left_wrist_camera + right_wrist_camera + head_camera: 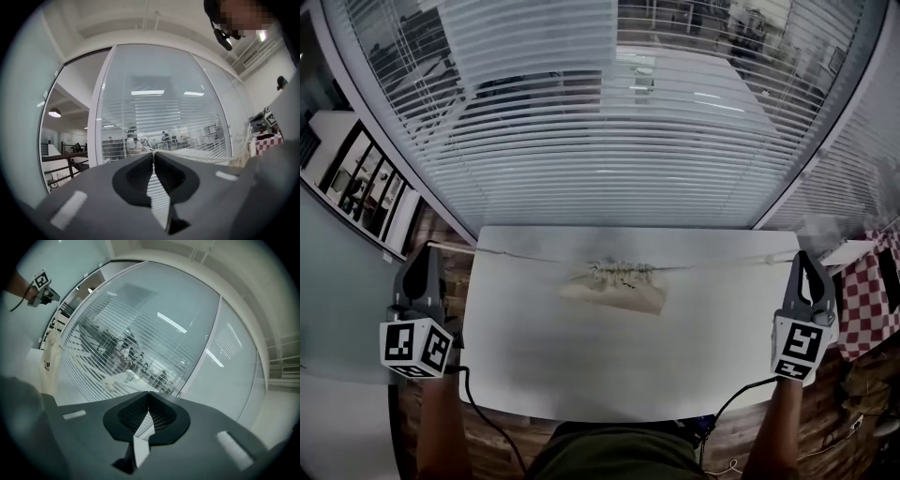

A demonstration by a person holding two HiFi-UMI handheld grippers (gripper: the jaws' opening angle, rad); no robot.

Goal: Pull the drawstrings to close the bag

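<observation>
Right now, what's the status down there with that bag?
Left gripper, right gripper both shut on drawstring, line taut. Bag mouth cinched. Nothing in the way.

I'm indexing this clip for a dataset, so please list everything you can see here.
table: one, white, centre
bag: one, cream, far middle of the table, mouth gathered
left drawstring: one, cream, stretched from the bag to the left
right drawstring: one, cream, stretched from the bag to the right
blinds: one set, white, behind the table
checked cloth: one, red and white, right of the table
left gripper: one, grey, table's left edge, shut on the left drawstring
right gripper: one, grey, table's right edge, shut on the right drawstring
</observation>
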